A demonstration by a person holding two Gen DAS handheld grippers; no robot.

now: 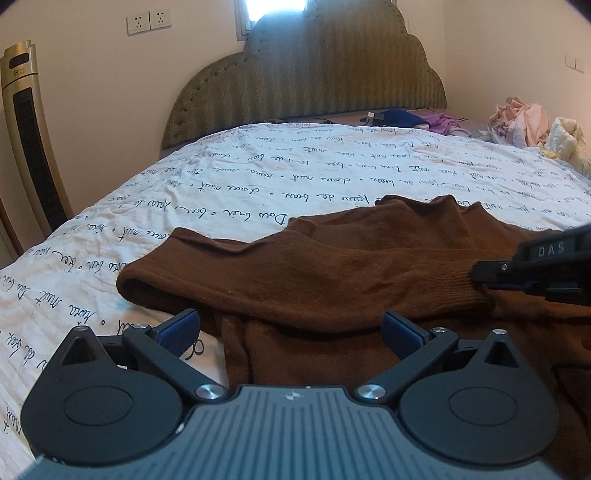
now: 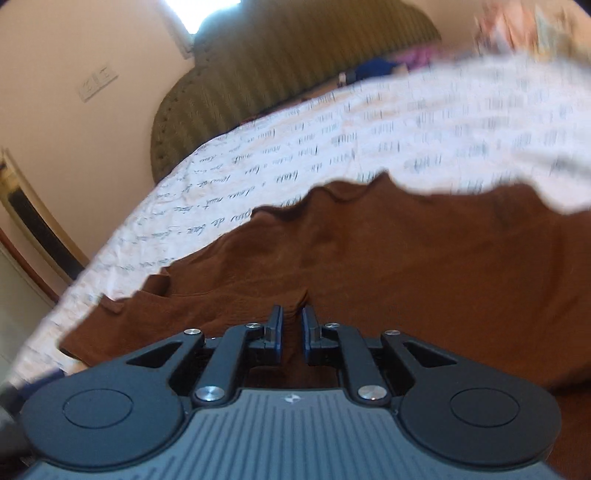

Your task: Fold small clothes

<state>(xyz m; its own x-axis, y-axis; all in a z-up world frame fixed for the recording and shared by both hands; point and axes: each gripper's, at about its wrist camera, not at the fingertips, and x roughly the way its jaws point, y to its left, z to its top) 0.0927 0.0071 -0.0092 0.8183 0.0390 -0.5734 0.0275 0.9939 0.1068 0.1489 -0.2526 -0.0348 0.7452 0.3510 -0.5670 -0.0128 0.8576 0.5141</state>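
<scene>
Brown knit garment lies spread across the lower half of the left wrist frame, on a bed whose white quilt carries lines of black script. One sleeve is laid over the body of the garment, its ribbed cuff at centre right of the frame.

Left claw: jaws stand wide apart at bottom centre, blue pads facing each other. Garment fabric lies in the gap between them, but neither pad presses on it; the left pad sits over bare quilt at the garment's edge.

Right claw: jaws nearly together at lower centre of the right wrist frame, with a small ridge of brown fabric pinched between the pads. In the left wrist frame the same claw enters from the right edge, its tip at the sleeve cuff. The right wrist frame is tilted and motion-blurred, most of all at upper right.

Background, left wrist frame: olive padded headboard at top centre; gold tower fan along the left edge; twin wall sockets at upper left; a heap of pink and pale clothes at the right edge; blue and purple items at the foot of the headboard.
</scene>
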